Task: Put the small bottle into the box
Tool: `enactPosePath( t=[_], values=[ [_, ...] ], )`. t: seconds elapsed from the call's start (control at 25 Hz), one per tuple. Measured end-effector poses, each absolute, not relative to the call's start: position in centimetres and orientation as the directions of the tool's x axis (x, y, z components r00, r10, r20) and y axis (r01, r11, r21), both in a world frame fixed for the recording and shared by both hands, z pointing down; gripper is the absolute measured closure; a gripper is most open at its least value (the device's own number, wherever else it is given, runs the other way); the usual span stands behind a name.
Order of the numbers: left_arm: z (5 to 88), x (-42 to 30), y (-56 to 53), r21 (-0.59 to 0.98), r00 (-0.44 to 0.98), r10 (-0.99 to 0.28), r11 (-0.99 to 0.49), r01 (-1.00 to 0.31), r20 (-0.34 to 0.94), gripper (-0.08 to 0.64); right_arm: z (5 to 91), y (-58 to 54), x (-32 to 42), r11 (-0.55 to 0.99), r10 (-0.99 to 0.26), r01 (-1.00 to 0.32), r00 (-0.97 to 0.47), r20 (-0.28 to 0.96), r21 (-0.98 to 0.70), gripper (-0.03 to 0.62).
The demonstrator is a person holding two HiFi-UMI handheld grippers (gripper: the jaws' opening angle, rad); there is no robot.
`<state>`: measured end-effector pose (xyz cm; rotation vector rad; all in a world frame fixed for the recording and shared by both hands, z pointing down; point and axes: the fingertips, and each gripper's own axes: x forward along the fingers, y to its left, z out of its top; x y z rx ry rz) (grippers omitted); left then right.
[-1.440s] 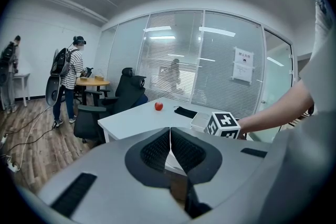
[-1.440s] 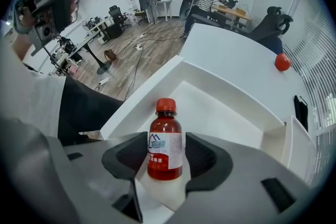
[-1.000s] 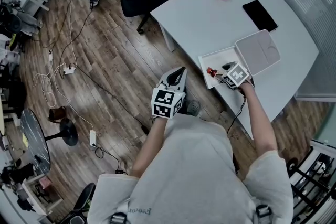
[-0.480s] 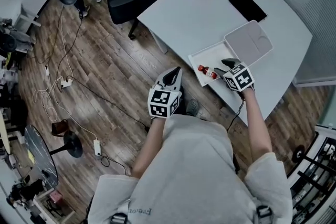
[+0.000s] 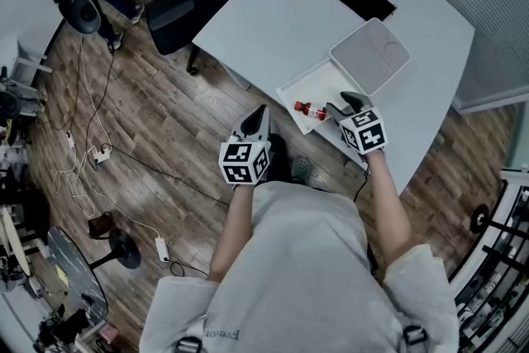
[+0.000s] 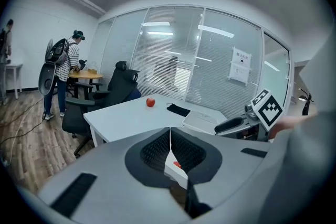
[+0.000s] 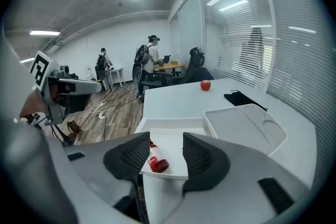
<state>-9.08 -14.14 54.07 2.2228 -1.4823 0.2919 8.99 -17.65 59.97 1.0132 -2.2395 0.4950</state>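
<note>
White plastic forms the box [image 5: 307, 81], which stands open on the table [image 5: 256, 21] with its lid [image 5: 369, 55] folded back so that the inside is free. The small bottle [image 5: 311, 109] lies on its side inside, near the front edge. The right gripper [image 5: 340, 107] hangs just beside it. Its jaws are released and have just been narrowing a little, and the bottle shows beyond their gap, ungripped. The left gripper [image 5: 255, 121] is held off the table, over the floor, with its jaws clenched on nothing and evidently idle. In my judgement the placing is done.
</note>
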Motion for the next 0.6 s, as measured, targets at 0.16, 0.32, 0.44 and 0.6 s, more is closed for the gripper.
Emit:
enactPosePath(
  t=[0.16, 0.32, 0.44, 0.6],
  values=[
    [54.2, -9.6, -14.3, 0.247, 0.384, -0.825, -0.304, -0.920, 0.415, 0.531, 58.8, -17.1, 9.8, 0.563, -0.606, -0.820, -0.494, 0.624, -0.104, 0.388],
    [54.8, -9.1, -14.1, 0.240, 0.394, -0.813, -0.318, -0.917, 0.429, 0.531, 58.2, -16.5, 10.4, 0.499, -0.658, -0.856, -0.473, 0.586, -0.130, 0.390],
    [54.8, -8.8, -14.0, 0.242, 0.399, -0.807, -0.322, -0.915, 0.435, 0.531, 57.9, -15.8, 10.8, 0.453, -0.690, -0.880, -0.449, 0.568, -0.146, 0.393],
    [54.9, -8.6, -13.9, 0.242, 0.400, -0.807, -0.324, -0.915, 0.435, 0.531, 58.0, -14.9, 10.9, 0.423, -0.719, -0.894, -0.430, 0.547, -0.148, 0.396]
  ],
)
